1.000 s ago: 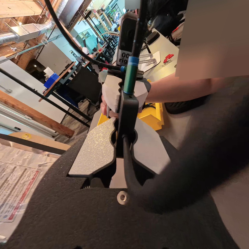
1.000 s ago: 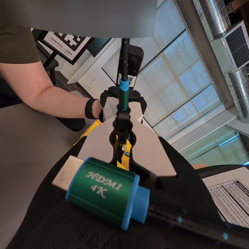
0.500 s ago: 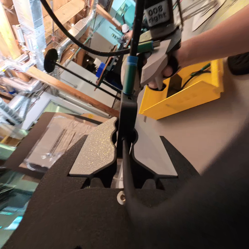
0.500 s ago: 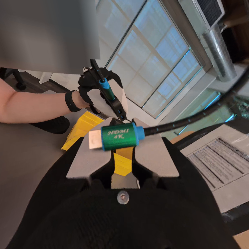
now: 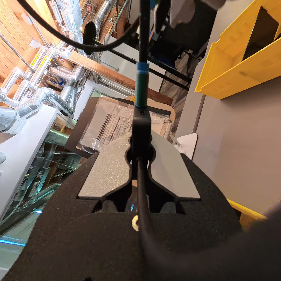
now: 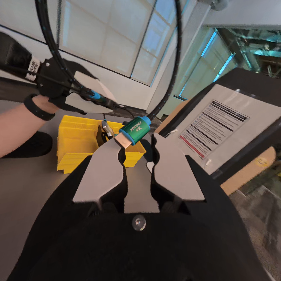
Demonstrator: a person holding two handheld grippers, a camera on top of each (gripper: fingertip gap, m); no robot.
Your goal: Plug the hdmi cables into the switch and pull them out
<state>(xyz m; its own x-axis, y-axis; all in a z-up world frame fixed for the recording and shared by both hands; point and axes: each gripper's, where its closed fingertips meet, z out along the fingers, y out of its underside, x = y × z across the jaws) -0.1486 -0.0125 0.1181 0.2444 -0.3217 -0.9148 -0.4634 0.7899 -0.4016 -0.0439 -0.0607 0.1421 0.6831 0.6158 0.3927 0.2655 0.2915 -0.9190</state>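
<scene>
My left gripper (image 5: 140,136) is shut on a black HDMI switch (image 5: 141,121), held up off the table. A green HDMI plug with blue ends (image 5: 141,89) sits in the switch's far end. A black cable (image 5: 142,190) leaves its near end. In the right wrist view the left gripper (image 6: 113,104) shows at upper left with the switch. My right gripper (image 6: 137,146) is open and empty. A second green HDMI plug (image 6: 133,132) hangs loose on its braided cable just past the right gripper's left fingertip. One of the right gripper's fingers (image 5: 182,13) shows at the top edge.
A yellow bin (image 6: 79,146) stands on the grey table (image 6: 22,182) and holds a gold-tipped connector (image 6: 107,129); it also shows in the left wrist view (image 5: 228,68). A dark board with a sleeved sheet (image 6: 212,126) stands at right. A forearm with a black wristband (image 6: 38,109) is at left. There is about 12 cm between the tips of the two grippers.
My right gripper has drawn back from the switch and opened. The loose green plug has swung from across its fingers to just past the tips. My left gripper has tilted with the switch.
</scene>
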